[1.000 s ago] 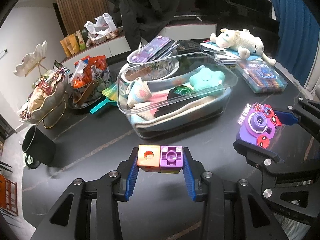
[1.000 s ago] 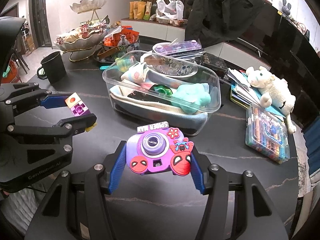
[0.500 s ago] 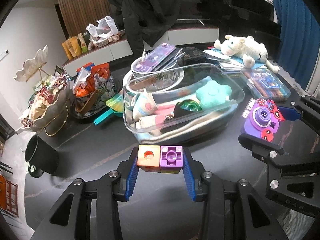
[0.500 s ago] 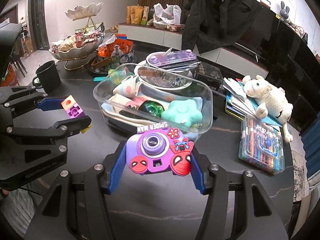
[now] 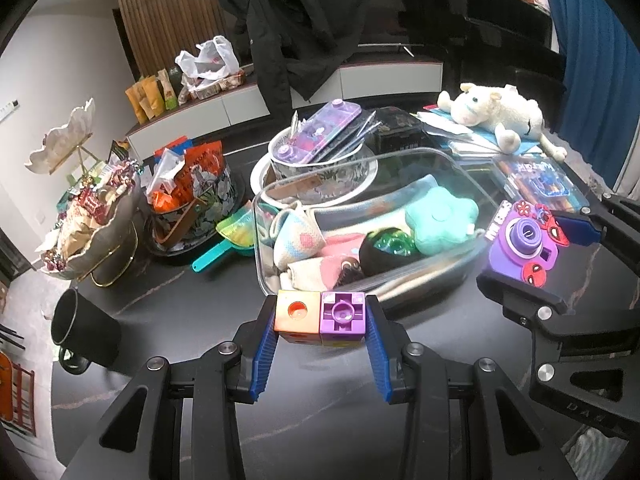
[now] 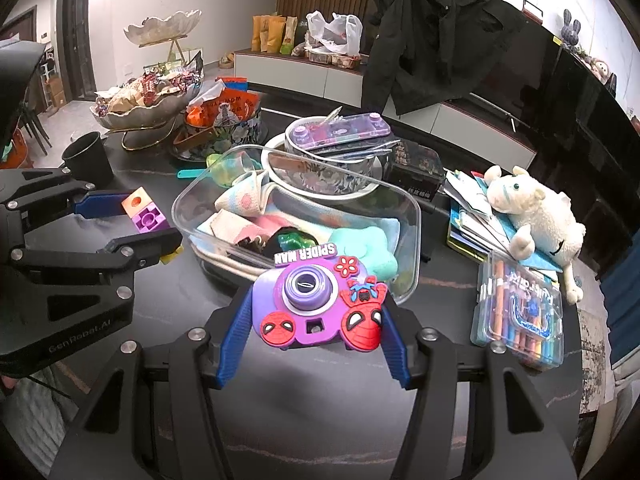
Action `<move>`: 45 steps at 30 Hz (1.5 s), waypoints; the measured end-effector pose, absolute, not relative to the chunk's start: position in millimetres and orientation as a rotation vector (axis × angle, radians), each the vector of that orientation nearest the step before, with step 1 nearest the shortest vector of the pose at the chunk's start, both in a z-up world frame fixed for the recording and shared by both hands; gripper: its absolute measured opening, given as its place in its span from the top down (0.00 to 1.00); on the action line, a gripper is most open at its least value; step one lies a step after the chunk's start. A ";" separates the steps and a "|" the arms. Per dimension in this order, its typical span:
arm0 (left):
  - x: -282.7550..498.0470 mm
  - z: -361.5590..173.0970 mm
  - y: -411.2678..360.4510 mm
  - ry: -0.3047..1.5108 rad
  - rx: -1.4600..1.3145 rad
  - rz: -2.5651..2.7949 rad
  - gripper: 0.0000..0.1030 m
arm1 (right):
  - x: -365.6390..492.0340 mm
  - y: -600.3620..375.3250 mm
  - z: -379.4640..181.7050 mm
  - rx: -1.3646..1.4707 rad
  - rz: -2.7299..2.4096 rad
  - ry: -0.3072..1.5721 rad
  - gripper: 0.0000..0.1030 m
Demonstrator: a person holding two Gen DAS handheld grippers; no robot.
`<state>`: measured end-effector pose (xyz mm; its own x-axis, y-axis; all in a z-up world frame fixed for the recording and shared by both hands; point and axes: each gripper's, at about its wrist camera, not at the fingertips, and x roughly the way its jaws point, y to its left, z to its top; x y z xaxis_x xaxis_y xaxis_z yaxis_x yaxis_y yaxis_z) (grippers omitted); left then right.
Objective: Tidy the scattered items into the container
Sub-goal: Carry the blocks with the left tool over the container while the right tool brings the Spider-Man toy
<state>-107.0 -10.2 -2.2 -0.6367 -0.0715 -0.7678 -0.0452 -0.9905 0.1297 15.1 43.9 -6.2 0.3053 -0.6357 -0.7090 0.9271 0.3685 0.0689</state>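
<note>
Probably a home living or dining room. Dark table (image 6: pixel 320 420) crowded with a snack bowl (image 6: pixel 144 114), plush lamb (image 6: pixel 536 212), crayon case (image 6: pixel 520 312). Black coat (image 6: pixel 436 36) draped over a low cabinet (image 6: pixel 336 76) behind.

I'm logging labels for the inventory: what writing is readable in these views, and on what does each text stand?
"SPIDER MAN": plate on top of the purple toy camera held in the right gripper.
"GenRobot.AI": side of the left gripper's body, seen from the right wrist.
"DAS": partial letters on the right gripper's body in the left wrist view.
Marker case, orange snack bags, black box: print too blurred to read.
</note>
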 end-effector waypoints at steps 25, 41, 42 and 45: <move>-173.6 12.2 -10.3 -0.212 1.362 -2.826 0.64 | 12.4 -12.1 8.3 0.521 -1.105 0.633 0.47; -201.9 -2.1 -23.1 -0.191 1.414 -2.781 0.64 | 15.3 -42.1 -2.6 0.547 -1.098 0.646 0.47; -203.7 -2.7 -24.3 -0.184 1.417 -2.779 0.64 | 15.3 -43.9 -3.5 0.552 -1.097 0.647 0.47; -207.7 -4.3 -27.6 -0.174 1.426 -2.774 0.64 | 14.9 -48.8 -6.3 0.566 -1.097 0.650 0.47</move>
<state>-207.7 -27.6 -4.3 -0.5833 -0.0663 -0.8095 -0.0351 -0.9937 0.1067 14.9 -48.8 -6.3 0.3111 -0.6183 -0.7218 0.9300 0.3544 0.0973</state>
